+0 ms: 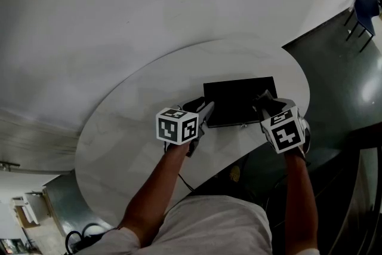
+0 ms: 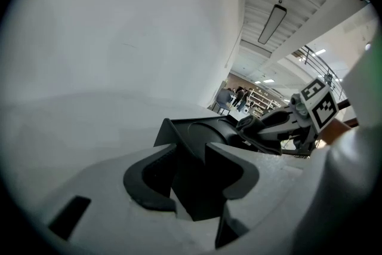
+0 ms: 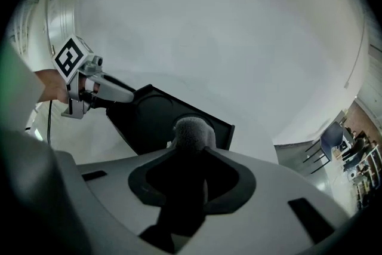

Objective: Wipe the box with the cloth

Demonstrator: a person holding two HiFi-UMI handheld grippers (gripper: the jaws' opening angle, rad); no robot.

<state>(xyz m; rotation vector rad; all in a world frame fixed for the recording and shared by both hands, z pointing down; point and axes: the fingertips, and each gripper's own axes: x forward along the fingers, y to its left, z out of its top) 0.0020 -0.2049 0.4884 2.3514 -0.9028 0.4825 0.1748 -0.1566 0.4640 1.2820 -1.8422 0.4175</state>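
A flat black box (image 1: 239, 100) lies on the round white table (image 1: 131, 128). My left gripper (image 1: 205, 111) is shut on the box's near left corner; in the left gripper view the box (image 2: 197, 128) runs out from between the jaws of that gripper (image 2: 192, 167). My right gripper (image 1: 262, 101) is over the box's right end, shut on a grey fuzzy cloth (image 3: 192, 132). The cloth's tip sticks out past the right gripper (image 3: 191, 159) and rests on or just above the box (image 3: 149, 119). Each gripper view shows the other gripper: the right gripper (image 2: 276, 126) and the left gripper (image 3: 95, 90).
The table's near edge (image 1: 239, 155) runs just below both grippers, with dark floor (image 1: 334, 63) to the right. A blue chair (image 1: 364, 6) stands far right. A cable (image 1: 185, 182) hangs near my left arm. People (image 2: 234, 96) stand far off in a hall.
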